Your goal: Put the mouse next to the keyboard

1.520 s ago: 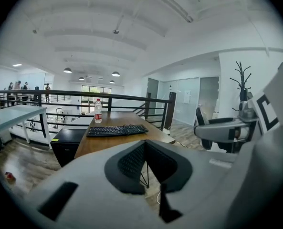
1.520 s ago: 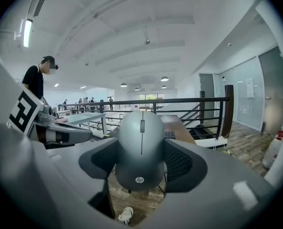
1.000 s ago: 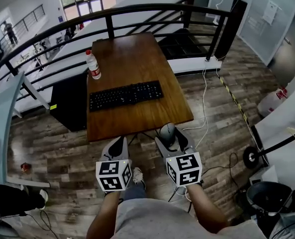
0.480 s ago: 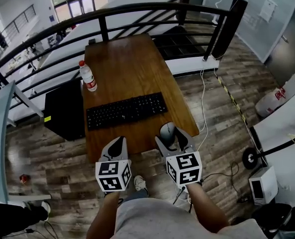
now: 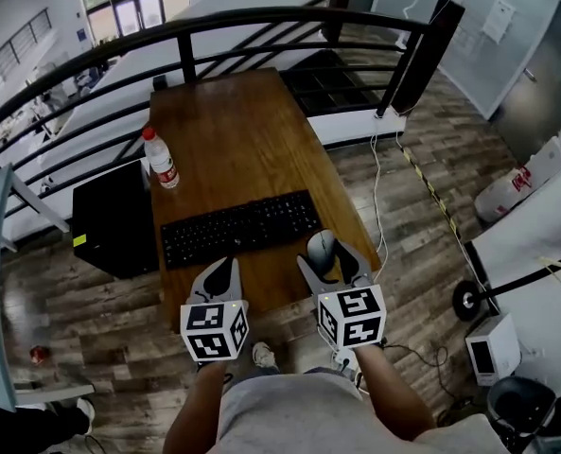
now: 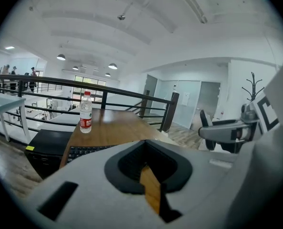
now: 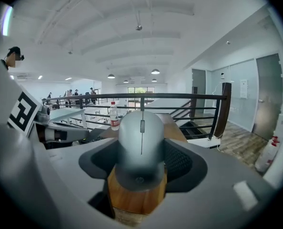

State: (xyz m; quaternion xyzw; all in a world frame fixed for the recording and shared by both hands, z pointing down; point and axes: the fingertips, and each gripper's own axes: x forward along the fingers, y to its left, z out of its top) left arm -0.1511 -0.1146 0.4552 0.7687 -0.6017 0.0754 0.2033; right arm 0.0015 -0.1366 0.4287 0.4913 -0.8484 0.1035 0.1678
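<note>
A grey mouse [image 5: 322,248] [image 7: 141,147] sits between the jaws of my right gripper [image 5: 329,261] [image 7: 141,168], which is shut on it, over the near right corner of the wooden table [image 5: 233,140]. The black keyboard [image 5: 239,227] lies across the table's near part, just left of and beyond the mouse. My left gripper [image 5: 218,279] [image 6: 148,175] hovers at the table's near edge below the keyboard, its jaws shut with nothing between them; only the table shows through the slit.
A water bottle [image 5: 160,158] [image 6: 86,112] [image 7: 114,116] stands upright at the table's left edge beyond the keyboard. A black railing [image 5: 261,22] runs behind the table. A black box [image 5: 110,218] stands on the floor to the left, and cables [image 5: 384,206] trail at the right.
The table and keyboard have come closer. Both grippers, which were short of the table's near edge, now reach over it, the mouse still held in the right one.
</note>
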